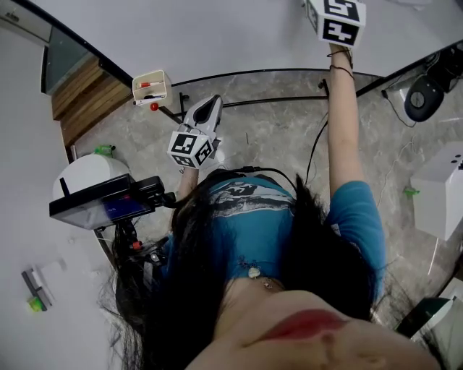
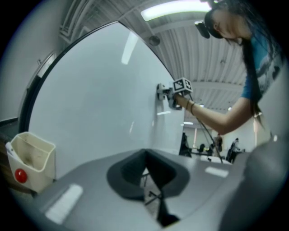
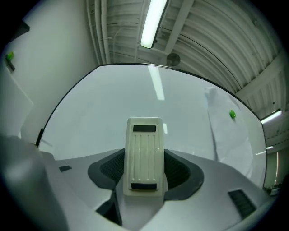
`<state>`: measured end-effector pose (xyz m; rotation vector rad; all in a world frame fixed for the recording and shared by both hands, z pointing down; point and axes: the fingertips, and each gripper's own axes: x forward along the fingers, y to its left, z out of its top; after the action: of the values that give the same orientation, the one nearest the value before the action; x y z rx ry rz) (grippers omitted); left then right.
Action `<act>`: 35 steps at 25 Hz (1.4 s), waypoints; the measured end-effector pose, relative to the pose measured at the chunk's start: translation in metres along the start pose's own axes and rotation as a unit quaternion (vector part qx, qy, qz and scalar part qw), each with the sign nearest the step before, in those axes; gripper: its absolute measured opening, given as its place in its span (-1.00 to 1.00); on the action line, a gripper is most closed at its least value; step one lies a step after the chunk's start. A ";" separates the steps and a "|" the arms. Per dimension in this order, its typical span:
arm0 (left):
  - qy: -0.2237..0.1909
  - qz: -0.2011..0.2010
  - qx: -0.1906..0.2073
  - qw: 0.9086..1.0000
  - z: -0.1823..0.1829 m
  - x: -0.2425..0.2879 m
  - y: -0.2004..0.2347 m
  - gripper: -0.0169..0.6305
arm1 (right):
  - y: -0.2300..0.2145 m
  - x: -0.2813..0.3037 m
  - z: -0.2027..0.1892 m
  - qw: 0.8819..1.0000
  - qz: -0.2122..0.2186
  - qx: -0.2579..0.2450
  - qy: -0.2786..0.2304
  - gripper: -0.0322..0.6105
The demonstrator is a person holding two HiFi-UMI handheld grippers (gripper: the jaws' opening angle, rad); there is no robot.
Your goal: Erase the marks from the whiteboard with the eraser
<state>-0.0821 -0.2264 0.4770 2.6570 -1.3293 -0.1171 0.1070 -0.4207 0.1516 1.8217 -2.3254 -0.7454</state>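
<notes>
The whiteboard fills the top of the head view, and I see no marks on it in any view. My right gripper is shut on a cream ribbed eraser, which points at the whiteboard. In the head view only its marker cube shows, raised high at the board. My left gripper hangs lower, near the board's bottom edge. Its jaws are shut with nothing between them. The left gripper view shows the right gripper up against the whiteboard.
A cream holder with a red item hangs at the board's lower left. A paper sheet with a green magnet is on the board's right side. A black device on a stand, a white box and cables stand on the floor.
</notes>
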 end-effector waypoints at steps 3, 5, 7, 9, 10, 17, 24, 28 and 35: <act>0.000 -0.003 0.000 1.000 0.000 0.001 -0.002 -0.94 | -0.046 -0.001 -0.003 0.999 -0.024 0.023 0.003 -0.10; 0.000 -0.005 0.000 1.000 0.000 0.001 -0.002 -0.94 | -0.070 -0.003 -0.008 0.998 -0.038 0.046 0.005 -0.10; 0.000 -0.005 -0.001 1.000 -0.001 0.001 -0.002 -0.94 | -0.089 -0.004 -0.013 0.996 -0.052 0.069 0.006 -0.10; 0.000 -0.004 -0.001 1.000 -0.002 0.000 -0.001 -0.94 | -0.096 -0.005 -0.017 0.995 -0.059 0.086 0.006 -0.10; 0.000 -0.003 -0.001 1.000 -0.002 -0.001 -0.001 -0.94 | -0.095 -0.005 -0.018 0.994 -0.065 0.085 0.007 -0.10; 0.000 -0.004 -0.003 1.000 -0.004 0.000 -0.001 -0.94 | -0.076 -0.007 -0.021 0.993 -0.090 0.071 0.019 -0.10; -0.004 -0.017 -0.001 1.000 0.004 0.007 -0.008 -0.94 | 0.022 -0.002 -0.021 0.998 -0.046 0.014 0.026 -0.10; -0.003 -0.023 0.000 1.000 0.003 0.007 -0.009 -0.94 | 0.085 -0.003 -0.023 0.999 -0.019 -0.012 0.030 -0.10; 0.001 -0.020 -0.002 1.000 0.001 0.006 -0.007 -0.94 | 0.201 -0.008 -0.055 0.995 0.057 -0.066 0.056 -0.10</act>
<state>-0.0736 -0.2270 0.4748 2.6812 -1.2746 -0.1221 -0.0490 -0.3972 0.2880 1.6192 -2.2306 -0.7401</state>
